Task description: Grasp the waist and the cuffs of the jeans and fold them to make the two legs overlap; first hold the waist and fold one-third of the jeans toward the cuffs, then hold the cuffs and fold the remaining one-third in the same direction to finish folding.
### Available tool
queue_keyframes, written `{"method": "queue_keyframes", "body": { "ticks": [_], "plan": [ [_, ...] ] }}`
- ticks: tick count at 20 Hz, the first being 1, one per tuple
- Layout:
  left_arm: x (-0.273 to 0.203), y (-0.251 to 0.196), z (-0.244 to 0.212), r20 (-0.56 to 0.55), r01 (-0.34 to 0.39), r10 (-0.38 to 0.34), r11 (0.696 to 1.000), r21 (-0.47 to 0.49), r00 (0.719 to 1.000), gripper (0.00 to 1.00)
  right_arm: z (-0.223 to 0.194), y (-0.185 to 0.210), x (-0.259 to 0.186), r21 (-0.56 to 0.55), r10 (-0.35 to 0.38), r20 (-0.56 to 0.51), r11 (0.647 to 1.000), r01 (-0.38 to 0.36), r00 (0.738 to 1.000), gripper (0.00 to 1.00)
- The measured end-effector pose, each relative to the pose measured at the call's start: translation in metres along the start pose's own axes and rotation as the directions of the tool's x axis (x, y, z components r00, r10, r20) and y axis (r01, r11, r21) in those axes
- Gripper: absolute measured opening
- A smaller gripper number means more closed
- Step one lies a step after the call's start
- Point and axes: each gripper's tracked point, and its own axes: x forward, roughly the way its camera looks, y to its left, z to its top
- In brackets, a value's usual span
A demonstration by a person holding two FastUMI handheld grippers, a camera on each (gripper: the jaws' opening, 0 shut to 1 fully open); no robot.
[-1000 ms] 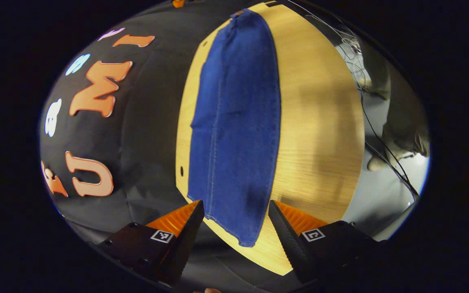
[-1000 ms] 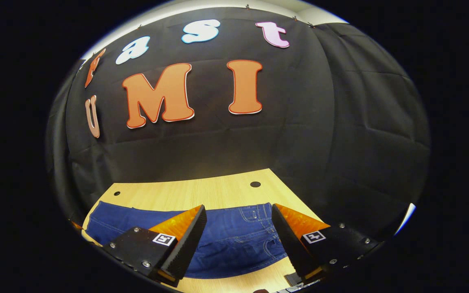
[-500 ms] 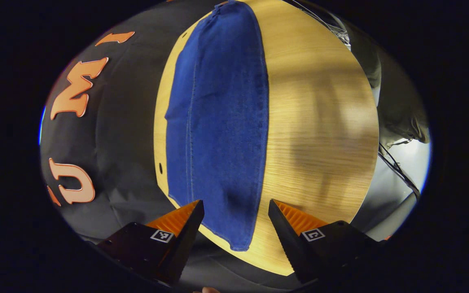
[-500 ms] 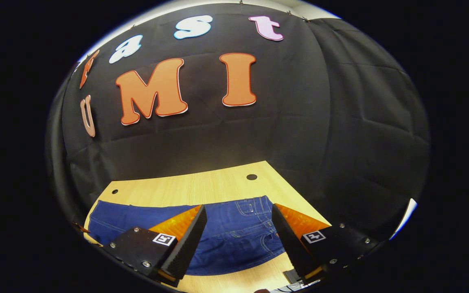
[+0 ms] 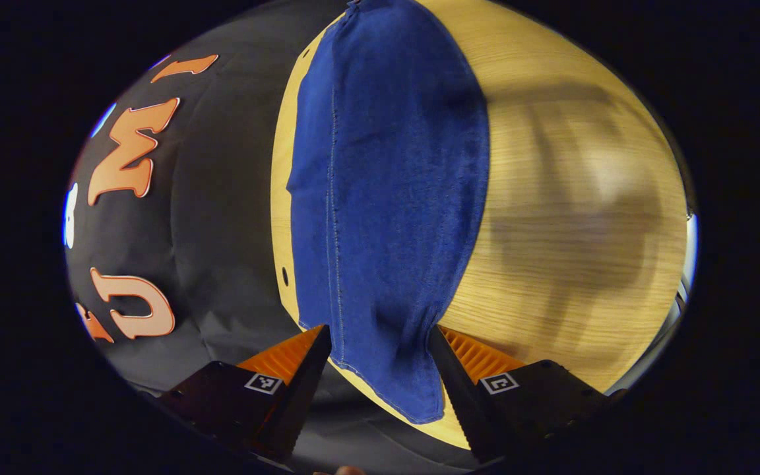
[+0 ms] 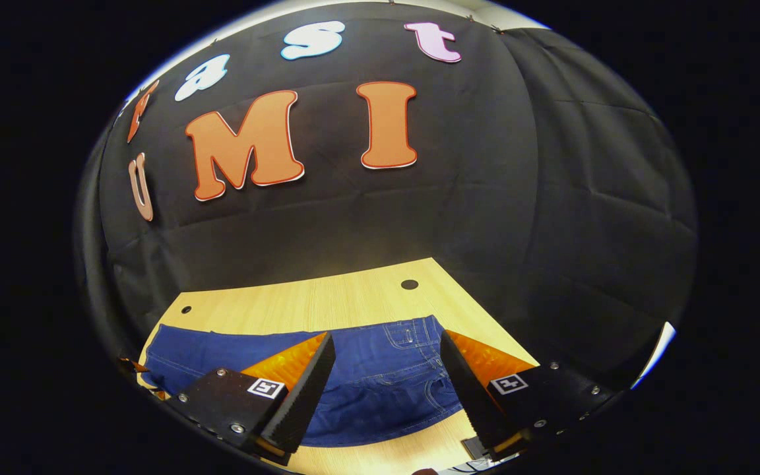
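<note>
Blue jeans (image 5: 386, 198) lie flat along the wooden table (image 5: 565, 218), one leg over the other. In the left gripper view the cuff end (image 5: 413, 396) reaches the near table edge and lies between the fingers of my left gripper (image 5: 377, 343), which stands open just above it. The cloth's edge meets the right-hand finger (image 5: 446, 356). In the right gripper view the waist (image 6: 413, 333), with its pocket and belt loops, lies on the table (image 6: 327, 303). My right gripper (image 6: 386, 349) hovers open over the waist with nothing held.
The black cloth wall (image 6: 419, 224) stands close behind the table's far edge. Small round holes (image 6: 410, 284) mark the tabletop near its back corners. Bare wood (image 5: 551, 165) stretches beside the jeans on the side away from the wall.
My left gripper has come closer to the cuff end, and the jeans now spread wider between its fingers. The right gripper has hardly moved. Both stay open.
</note>
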Motion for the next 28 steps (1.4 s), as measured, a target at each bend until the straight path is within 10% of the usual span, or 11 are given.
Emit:
{"method": "queue_keyframes", "body": {
  "ticks": [2, 6, 7, 11, 15, 19, 28],
  "plan": [
    [0.012, 0.003, 0.0, -0.003, 0.002, -0.002, 1.0, -0.011, 1.0, 0.87, -0.003, 0.006, 0.002, -0.015, 0.012, -0.01, 1.0, -0.012, 1.0, 0.97],
    [0.034, 0.002, 0.012, 0.014, -0.018, 0.018, 0.999, 0.047, 1.0, 0.42, -0.01, 0.011, 0.005, -0.088, 0.004, -0.015, 0.996, -0.006, 1.0, 0.98],
    [0.035, 0.003, 0.015, 0.005, -0.013, 0.013, 0.997, 0.074, 1.0, 0.15, -0.011, 0.01, 0.004, -0.114, 0.005, -0.01, 0.993, -0.006, 1.0, 0.98],
    [0.024, 0.006, 0.007, 0.021, 0.028, -0.026, 0.997, -0.077, 0.999, 0.07, 0.003, -0.018, -0.001, -0.373, -0.046, 0.08, 0.925, 0.073, 0.996, 0.98],
    [0.016, 0.017, 0.017, 0.034, -0.022, 0.025, 0.997, -0.067, 0.999, 0.06, -0.002, -0.044, -0.003, -0.746, -0.088, 0.107, 0.652, 0.138, 0.99, 0.98],
    [0.019, 0.01, 0.015, 0.016, -0.01, 0.011, 1.0, -0.022, 1.0, 0.05, -0.063, -0.062, 0.0, -0.954, -0.057, -0.005, 0.299, 0.013, 0.998, 0.98],
    [0.026, 0.015, 0.017, -0.048, 0.003, -0.005, 0.999, -0.046, 0.999, 0.05, -0.176, -0.097, 0.041, -0.957, 0.01, -0.237, -0.172, -0.232, 0.971, 0.98]
  ]
}}
